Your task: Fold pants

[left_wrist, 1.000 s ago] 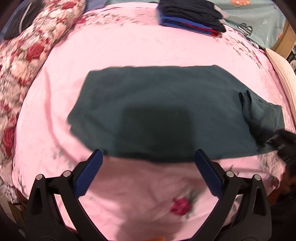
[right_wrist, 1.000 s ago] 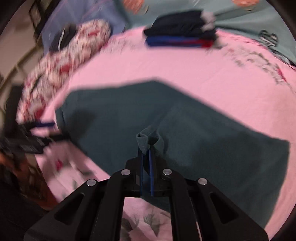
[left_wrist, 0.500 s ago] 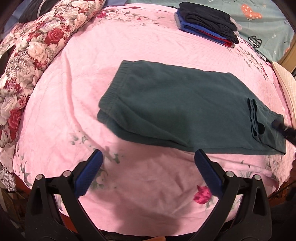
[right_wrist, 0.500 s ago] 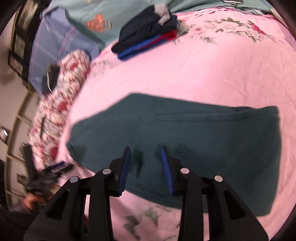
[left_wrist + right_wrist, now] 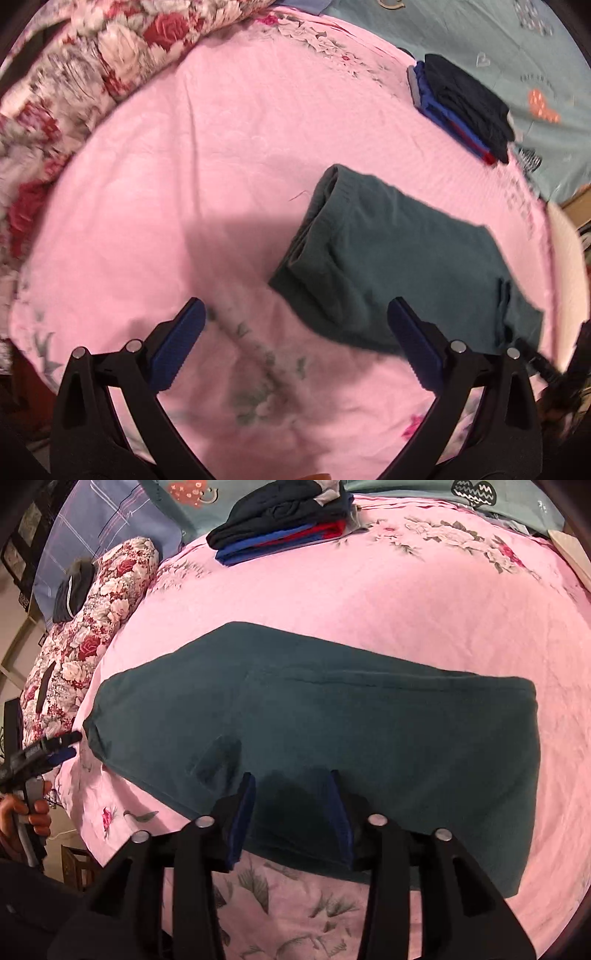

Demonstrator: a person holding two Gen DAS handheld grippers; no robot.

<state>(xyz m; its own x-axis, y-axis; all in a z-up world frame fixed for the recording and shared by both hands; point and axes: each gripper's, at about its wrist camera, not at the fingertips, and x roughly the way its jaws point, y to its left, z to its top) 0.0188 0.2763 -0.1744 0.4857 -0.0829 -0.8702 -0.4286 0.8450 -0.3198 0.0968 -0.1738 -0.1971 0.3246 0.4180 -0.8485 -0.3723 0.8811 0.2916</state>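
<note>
Right gripper [image 5: 291, 801]: jaws just been opening, now spread apart above the near edge of the pants [image 5: 332, 734], blue pads clear of the cloth, nothing pinched. A second ago pressed together on a small peak of dark green fabric; half a second ago already parted, fabric dropped flat. Reads as a release after a fold carried across, so one fold probably finished.

Left gripper [image 5: 295, 332]: jaws spread wide, empty, hanging over bare pink sheet [image 5: 184, 184] beside the waistband end of the pants [image 5: 399, 258]. Same wide spread in all earlier frames; no grip taken at any point. View swung since then: a second ago centred on the pants, now pants pushed off to the right, waistband edge nearest.

Pants: lying flat on the sheet as a long folded strip, legs stacked, waistband end toward the left gripper [image 5: 55, 747], other end toward the right gripper. Small crease near the leg end visible in the left view, as half a second ago. In the right view the left gripper sits just beside the waistband corner, hand [image 5: 26, 808] on its handle.

Stack of folded clothes [image 5: 280, 517] well beyond the pants, near the far edge of the sheet, unchanged. Floral quilt [image 5: 85, 627] rolled along the side beyond the waistband end.

Judged progress: lengthwise fold done, crosswise fold still owed; both tools free for fresh grips at the ends.
</note>
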